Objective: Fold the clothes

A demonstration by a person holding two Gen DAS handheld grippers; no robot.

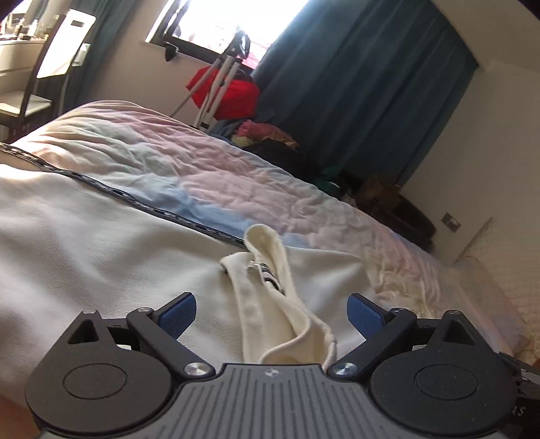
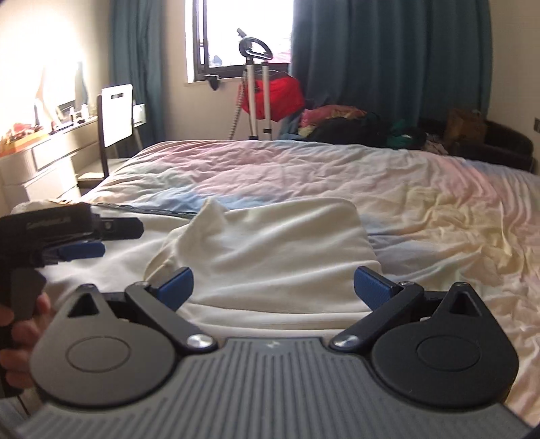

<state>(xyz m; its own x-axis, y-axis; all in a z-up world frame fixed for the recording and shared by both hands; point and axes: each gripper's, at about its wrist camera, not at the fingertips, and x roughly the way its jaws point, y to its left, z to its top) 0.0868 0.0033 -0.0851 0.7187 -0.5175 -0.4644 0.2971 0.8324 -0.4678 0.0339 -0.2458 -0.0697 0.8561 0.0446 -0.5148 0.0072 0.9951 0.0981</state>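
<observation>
Cream-white zip jacket (image 1: 101, 243) is lying spread on the bed (image 1: 236, 175), over a pastel pink-and-blue duvet (image 2: 405, 189). Left tongs (image 1: 271, 312) are sitting wide open, blue pads apart, gripping nothing; the jacket's collar (image 1: 270, 270) with its metal zipper pull (image 1: 251, 268) is sticking up between the fingers, not pinched. Dark zipper tape (image 1: 101, 189) is running along the jacket's far edge. Right tongs (image 2: 273, 287) are also gaping open and empty, hovering over a bunched fold of the jacket (image 2: 270, 243). In the right wrist view the left tongs (image 2: 81, 250) are showing at the near left, held by a hand (image 2: 20, 331). Far side: a garment steamer stand (image 2: 258, 84) by a red cloth (image 2: 280, 98) is standing under the window (image 2: 243, 30), teal curtains (image 2: 388, 50) hanging right, a chair (image 2: 114, 118) and a desk (image 2: 40, 152) sitting left.
</observation>
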